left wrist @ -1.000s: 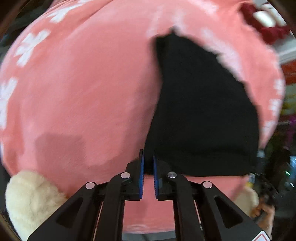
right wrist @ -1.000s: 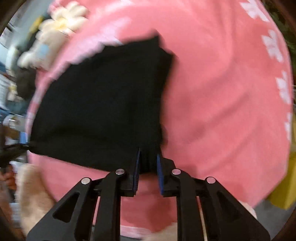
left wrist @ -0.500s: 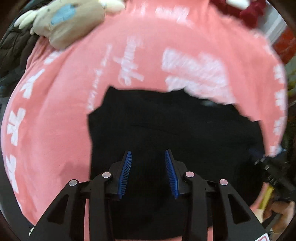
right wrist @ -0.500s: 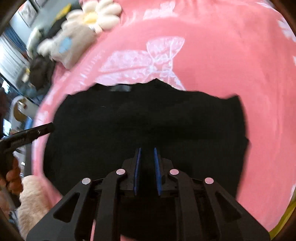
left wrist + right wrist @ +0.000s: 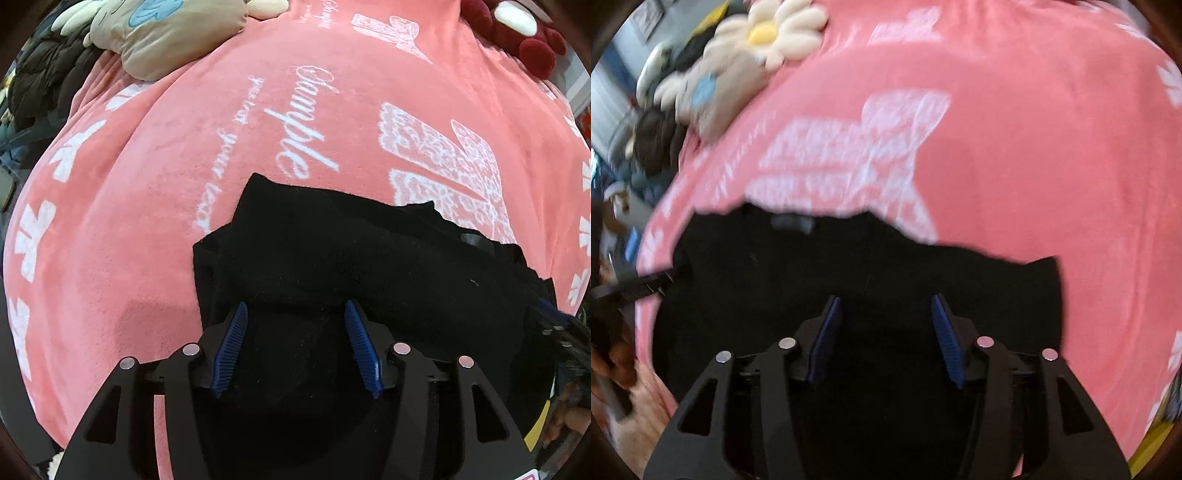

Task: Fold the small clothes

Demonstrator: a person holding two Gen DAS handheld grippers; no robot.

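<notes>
A small black garment (image 5: 362, 254) lies folded on a pink blanket (image 5: 110, 221) with white print. My left gripper (image 5: 295, 314) is open just above the garment's near left part, its blue pads apart and holding nothing. In the right wrist view the same black garment (image 5: 775, 277) lies below my right gripper (image 5: 884, 308), which is open and empty over its near edge. A grey label (image 5: 792, 222) shows at the garment's far edge. The left gripper's tip (image 5: 646, 286) shows at the garment's left side.
A beige plush cushion (image 5: 162, 37) and a dark jacket (image 5: 40, 74) lie at the blanket's far left. A red plush toy (image 5: 524, 33) sits at the far right. A daisy-shaped cushion (image 5: 775, 29) lies at the far left in the right wrist view.
Both grippers carried the garment's near edge forward over itself and let go. The left opened half a second ago, the right only now. Both jaws now stand wide.
</notes>
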